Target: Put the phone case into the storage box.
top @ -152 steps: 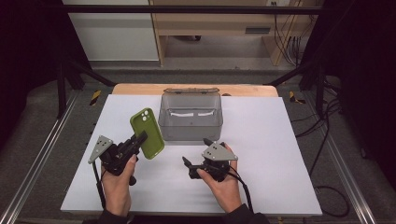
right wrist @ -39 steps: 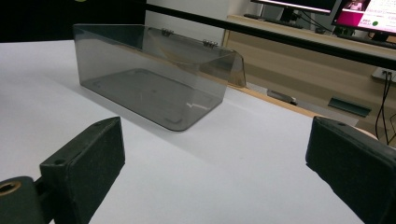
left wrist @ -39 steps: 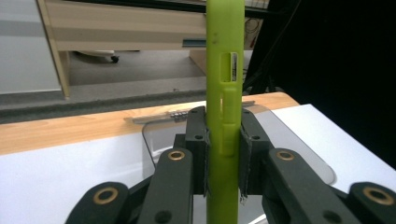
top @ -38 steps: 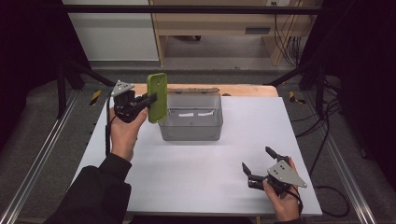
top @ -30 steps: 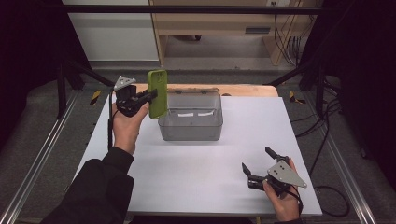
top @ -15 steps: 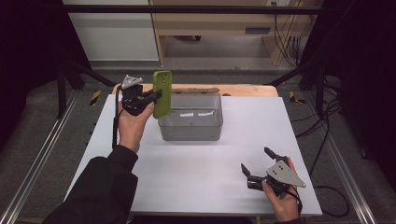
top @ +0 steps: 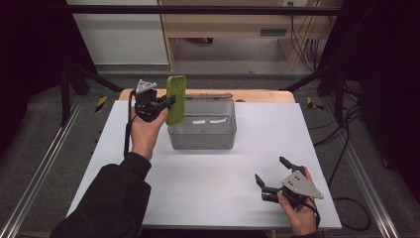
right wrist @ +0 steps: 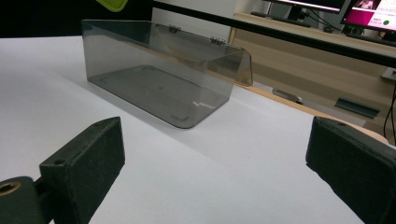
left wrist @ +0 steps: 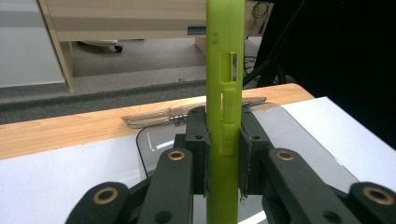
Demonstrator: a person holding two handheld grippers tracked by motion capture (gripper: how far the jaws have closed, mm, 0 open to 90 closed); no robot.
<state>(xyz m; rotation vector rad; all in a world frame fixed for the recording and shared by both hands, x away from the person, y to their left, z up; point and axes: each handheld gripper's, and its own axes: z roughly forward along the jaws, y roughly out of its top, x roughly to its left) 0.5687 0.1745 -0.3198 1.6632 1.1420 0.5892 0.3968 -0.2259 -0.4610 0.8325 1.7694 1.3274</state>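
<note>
While the green phone case (top: 176,99) stands upright above the clear box's (top: 202,134) left rim, pinched edgewise by the left hand-held gripper (top: 159,103), seemingly for dropping in, the right hand-held gripper (top: 270,181) rests spread on the table (top: 208,183).

Green phone cases: I am seeing one (top: 176,99), standing on edge.
Clear boxes: I am counting one (top: 202,130), its lid hanging open.
Claws: I am working two, left (top: 166,102) and right (top: 271,177).
Worktops: one (top: 208,193) is carrying everything.

Green case (top: 176,99) above clear box (top: 202,130)
</note>
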